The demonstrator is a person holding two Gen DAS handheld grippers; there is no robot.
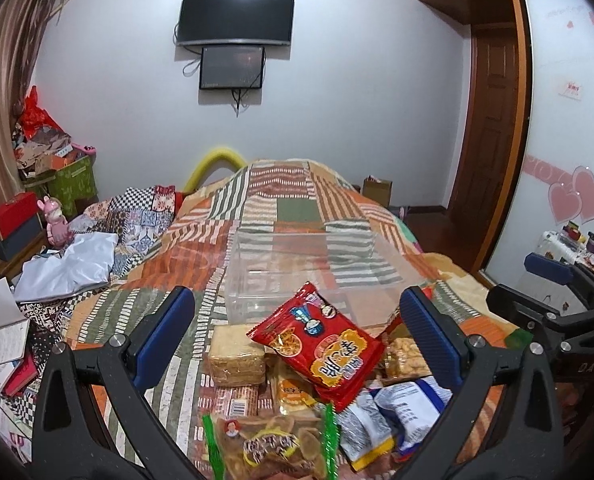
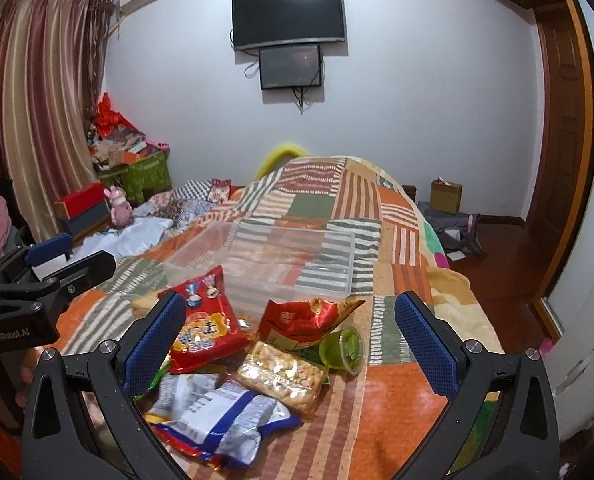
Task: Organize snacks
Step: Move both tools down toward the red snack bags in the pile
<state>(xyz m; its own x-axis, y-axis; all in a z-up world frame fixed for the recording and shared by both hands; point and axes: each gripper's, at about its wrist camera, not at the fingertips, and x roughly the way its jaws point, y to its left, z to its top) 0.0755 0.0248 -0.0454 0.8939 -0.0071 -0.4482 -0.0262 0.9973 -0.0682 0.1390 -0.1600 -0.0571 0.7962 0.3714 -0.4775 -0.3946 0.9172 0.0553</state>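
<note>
Nothing is sitting in the clear bin [image 1: 317, 268] yet; every snack, including the red packet [image 1: 321, 344], is lying on the quilt [image 1: 265, 208] (sorting apparently unstarted). The left gripper [image 1: 297, 320] and right gripper [image 2: 289, 320] are both gaping wide, gripping nothing.

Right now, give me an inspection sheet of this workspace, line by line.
Surface: patchwork quilt on a bed.
Job's things: clear plastic bin empty, beyond the snack pile. Red snack packet on top of the pile; wafer pack, green-edged crisps bag, blue-white bags, peanut brittle pack, crumpled red bag, green jelly cup on its side.
Clutter: white bag, notebooks, pink toy.
Grippers: left tongs open over the pile; right tongs open; both hold nothing.
Cables: dangling below the wall screens.
Surroundings: curtains, wooden door, boxes.
</note>
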